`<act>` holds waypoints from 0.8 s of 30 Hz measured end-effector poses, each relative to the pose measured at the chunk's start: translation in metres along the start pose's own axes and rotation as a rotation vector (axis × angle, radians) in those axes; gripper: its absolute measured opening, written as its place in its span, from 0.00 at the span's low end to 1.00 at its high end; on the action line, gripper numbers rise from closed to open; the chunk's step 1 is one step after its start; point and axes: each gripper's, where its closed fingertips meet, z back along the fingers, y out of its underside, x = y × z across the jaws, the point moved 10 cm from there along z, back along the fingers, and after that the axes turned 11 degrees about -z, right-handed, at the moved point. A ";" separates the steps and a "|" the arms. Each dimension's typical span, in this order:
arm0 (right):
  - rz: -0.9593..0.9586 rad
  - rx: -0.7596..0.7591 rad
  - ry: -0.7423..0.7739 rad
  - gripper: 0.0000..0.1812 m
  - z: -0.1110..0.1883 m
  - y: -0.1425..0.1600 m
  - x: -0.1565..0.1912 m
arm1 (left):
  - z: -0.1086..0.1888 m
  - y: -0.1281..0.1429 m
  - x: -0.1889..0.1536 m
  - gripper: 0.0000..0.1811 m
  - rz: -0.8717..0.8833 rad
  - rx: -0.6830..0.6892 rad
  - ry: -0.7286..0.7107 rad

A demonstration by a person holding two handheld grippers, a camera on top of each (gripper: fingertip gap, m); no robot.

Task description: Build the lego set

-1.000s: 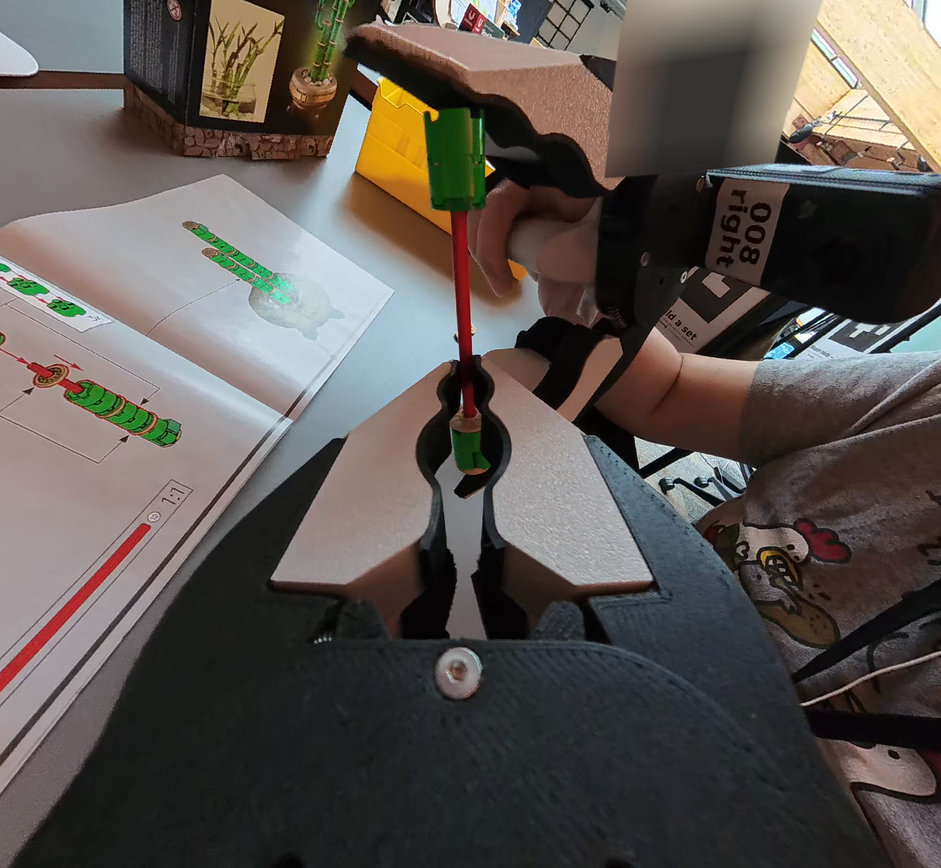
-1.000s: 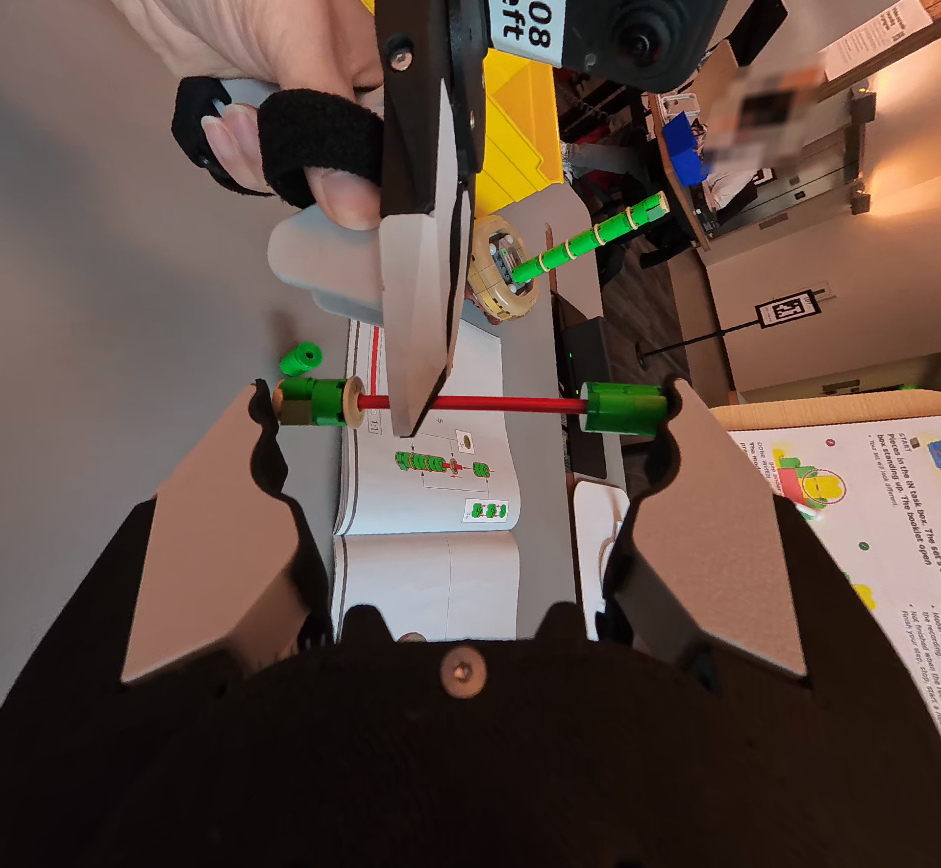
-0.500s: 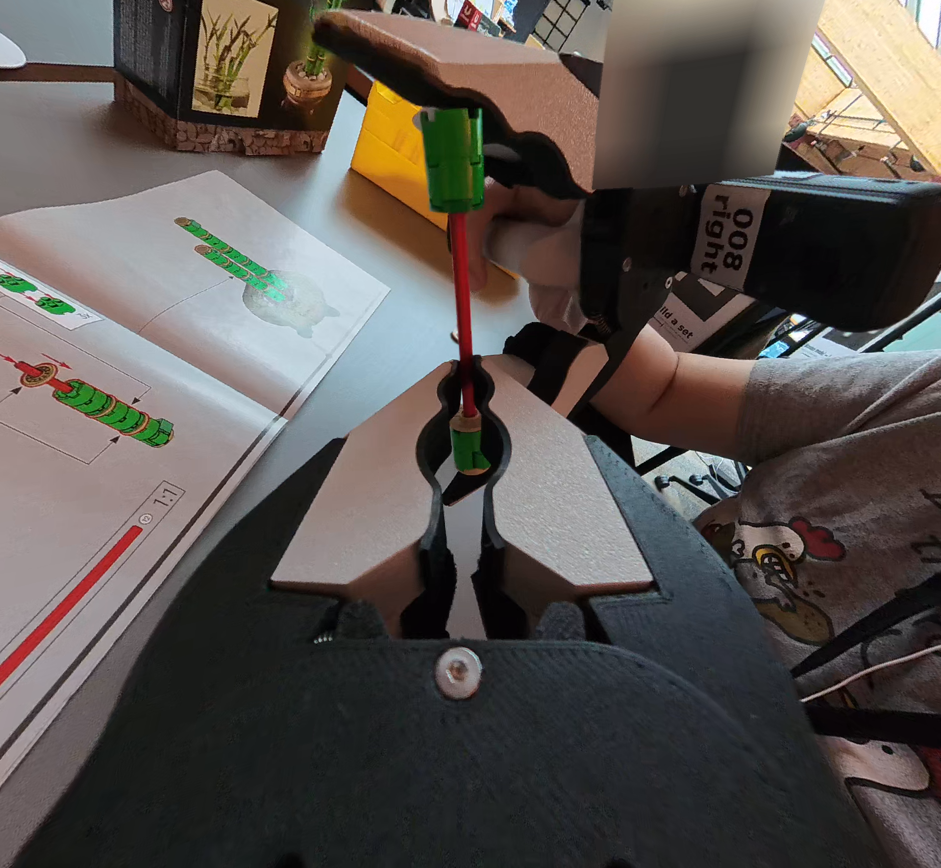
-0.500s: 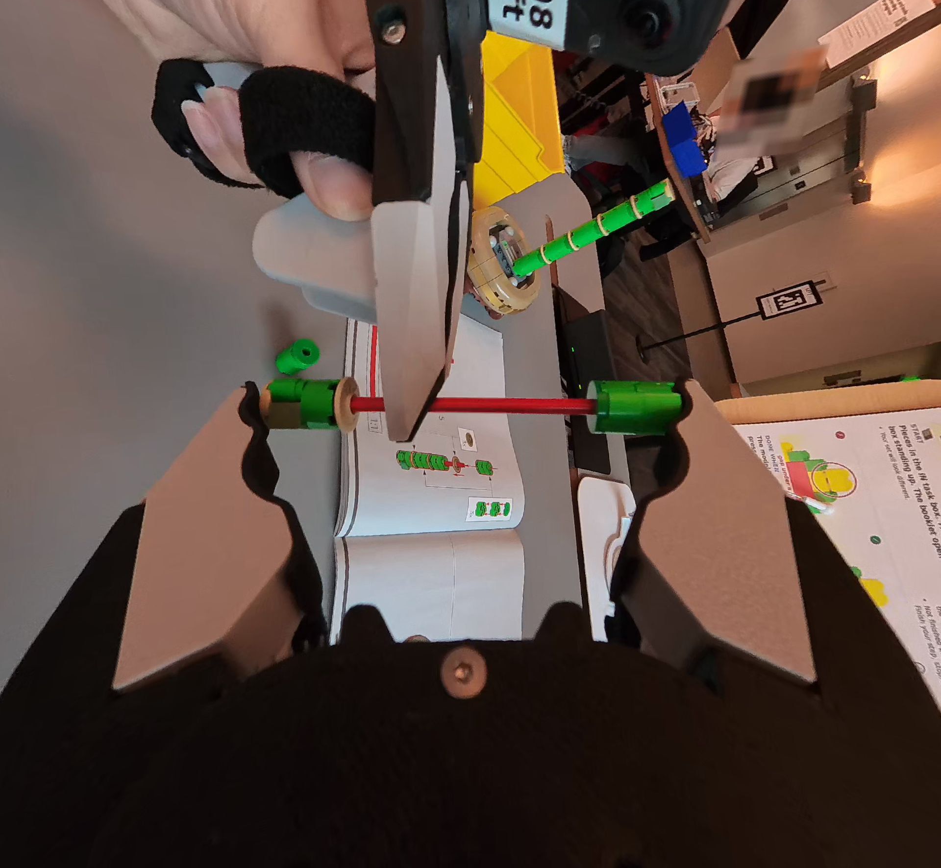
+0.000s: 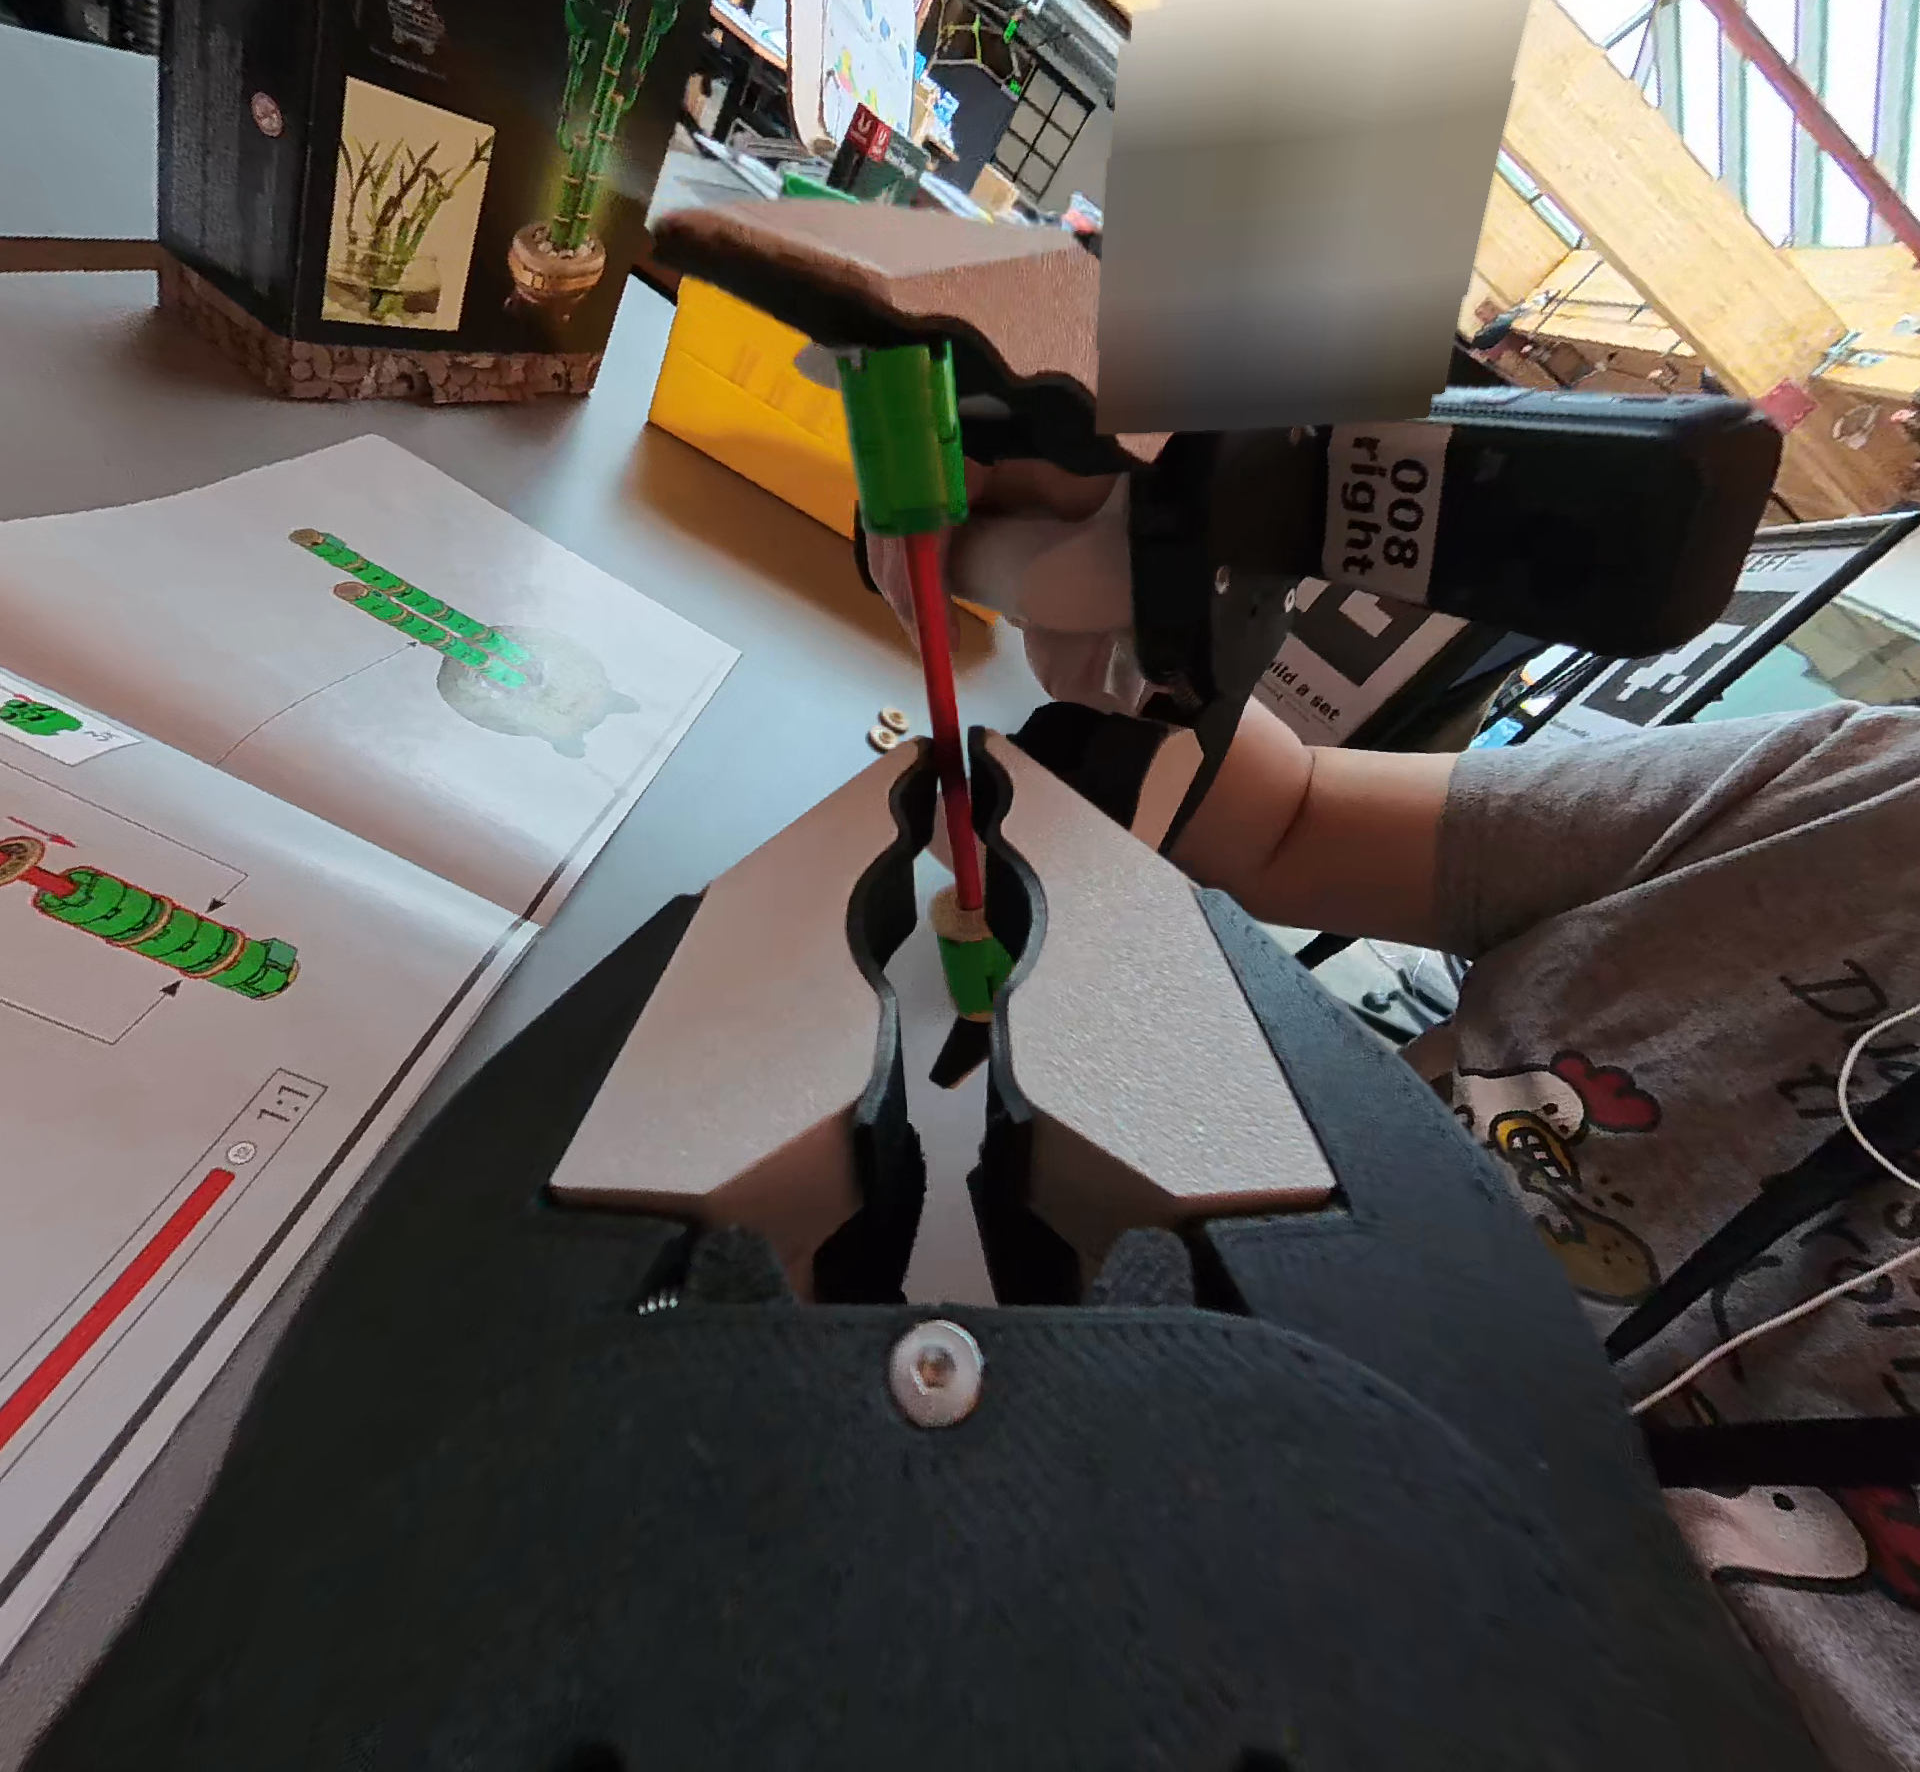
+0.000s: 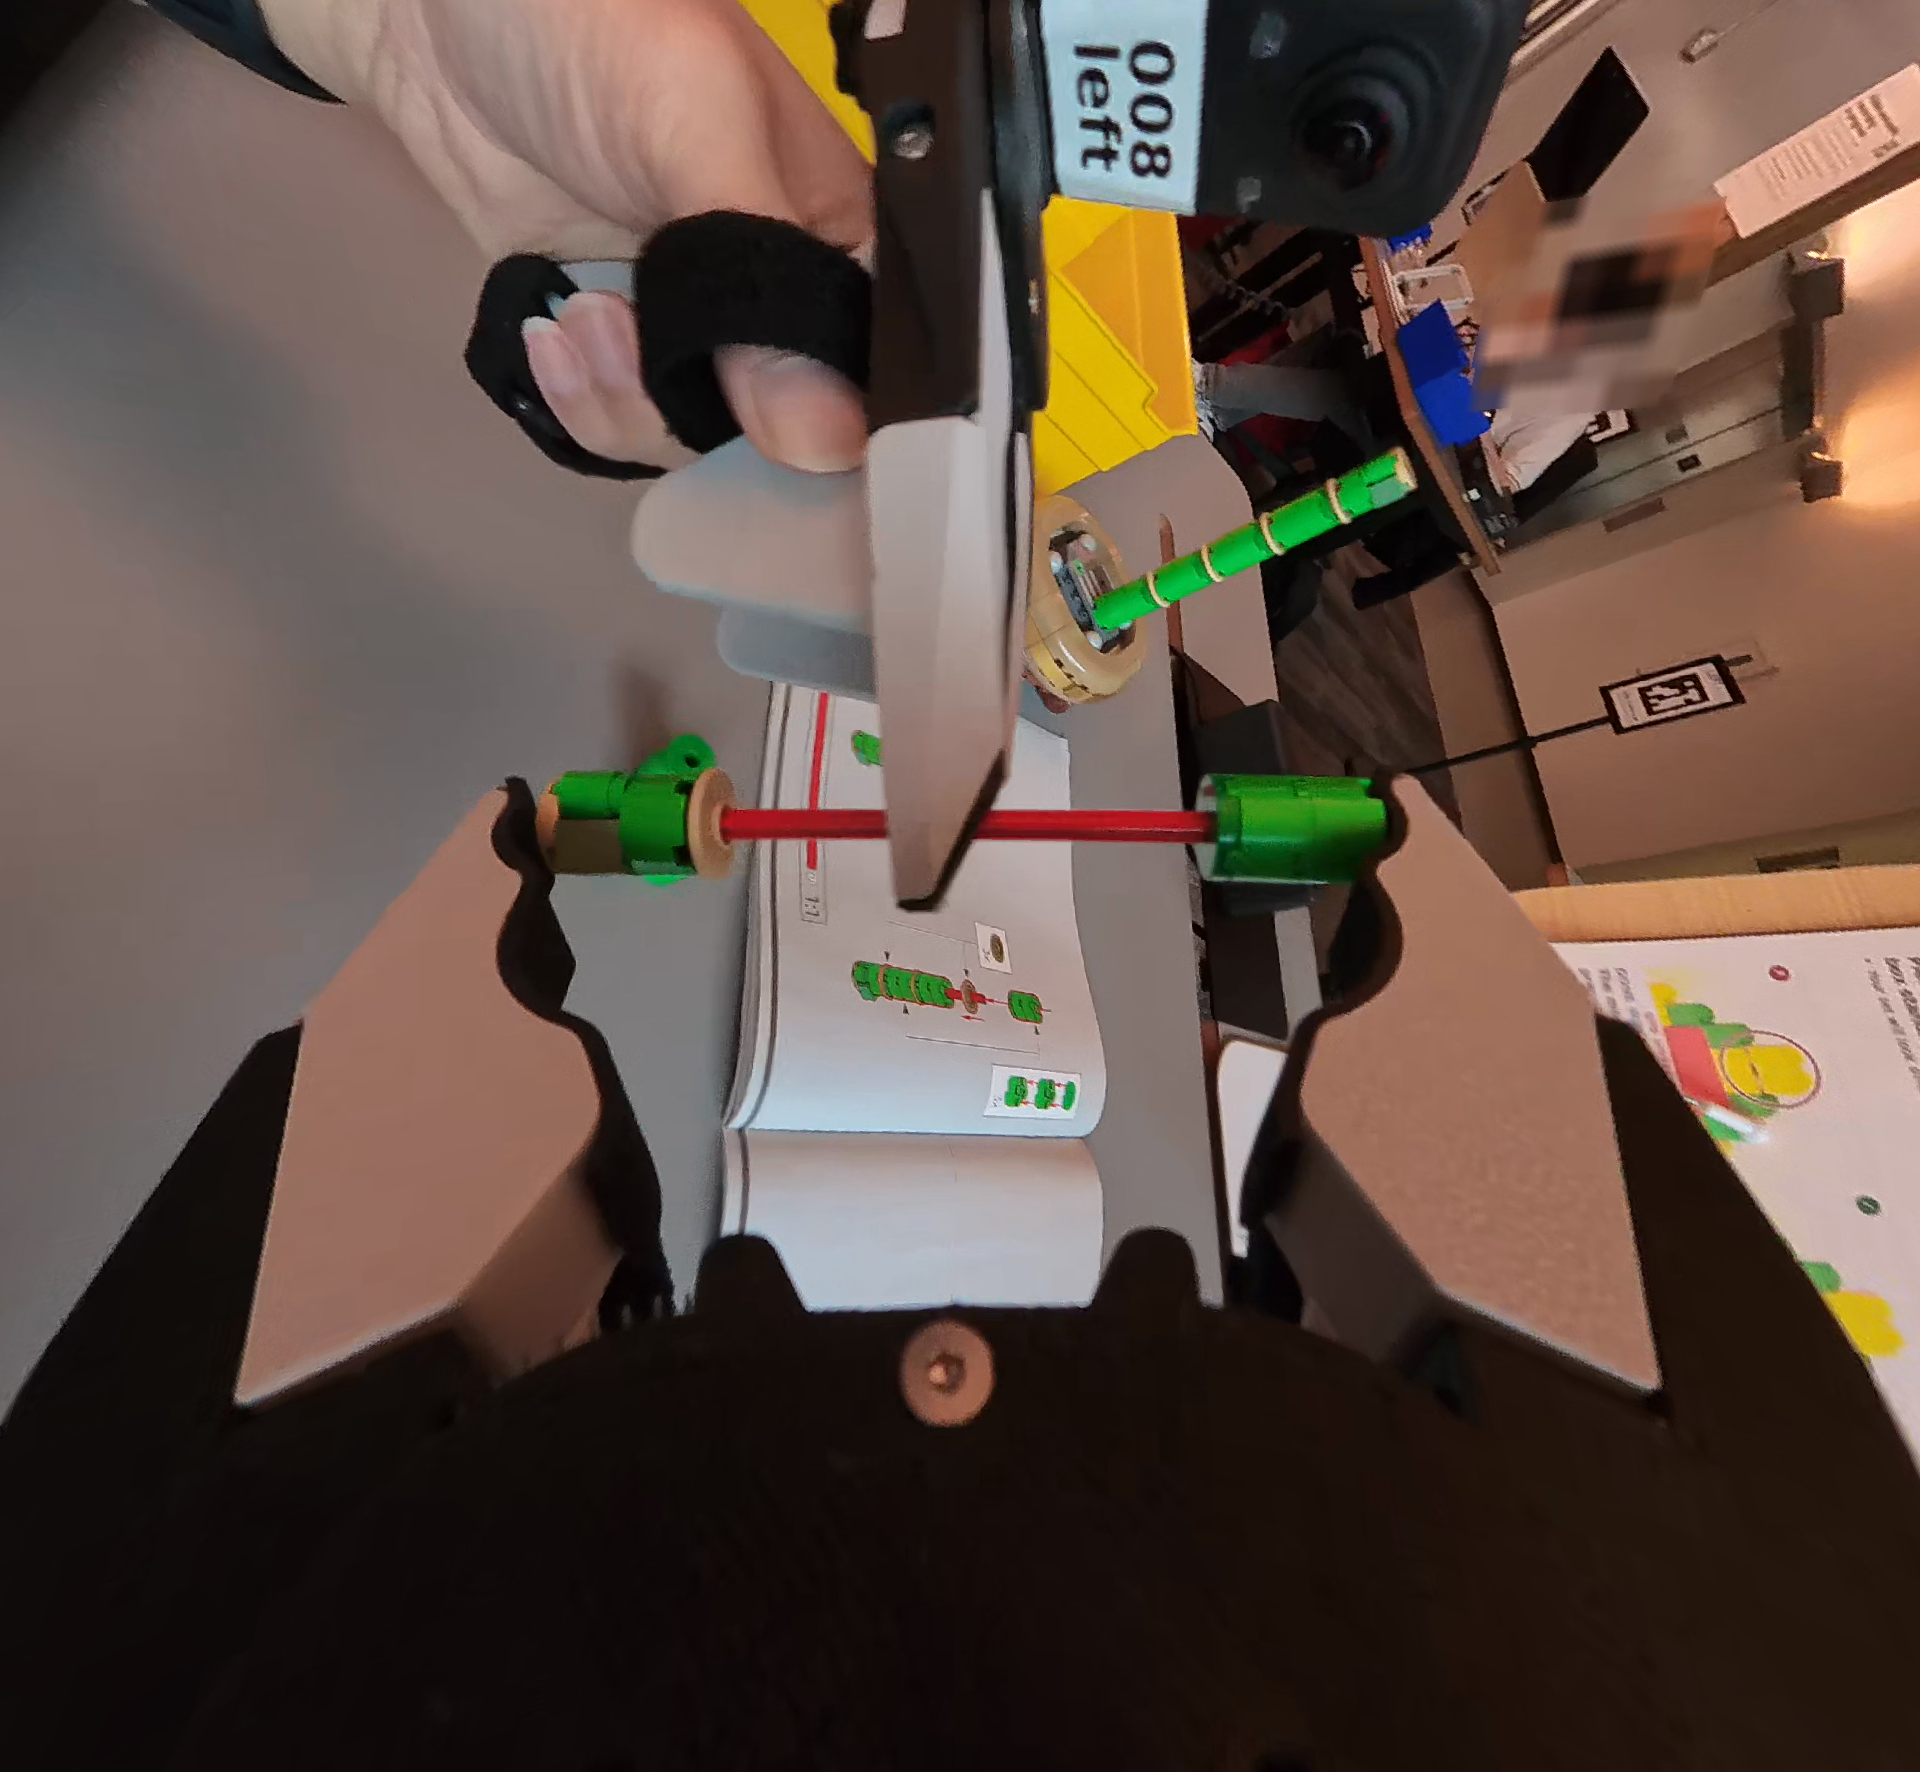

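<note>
A red axle [image 5: 940, 683] carries a long green sleeve [image 5: 902, 439] at one end and a short green piece with a tan ring [image 5: 971, 959] at the other. My left gripper [image 5: 948, 758] is shut on the axle's middle. In the right wrist view, my right gripper [image 6: 951, 818] stands wide and clamps the assembly lengthwise: the green sleeve [image 6: 1294, 829] touches one fingertip and the short green piece [image 6: 634, 829] the other. The left gripper's fingers [image 6: 935, 683] cross the axle [image 6: 1091, 826] from above. The right gripper's upper finger [image 5: 883, 278] shows in the left wrist view.
The open instruction booklet [image 5: 312, 787] lies on the grey table. The set's box [image 5: 395, 112] and a yellow bin [image 5: 748, 413] stand behind. A tan pot [image 6: 1086, 600] holds a finished green stalk [image 6: 1247, 548]. A loose green piece [image 6: 681, 754] and two tan rings [image 5: 888, 725] lie on the table.
Both grippers have shifted together with the assembly still held. The axle now leans slightly in the left wrist view, and the loose green piece sits behind the short end.
</note>
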 end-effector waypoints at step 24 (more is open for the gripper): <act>0.000 -0.008 -0.034 0.82 0.000 -0.001 0.003 | -0.001 0.002 0.000 0.01 0.063 0.013 0.015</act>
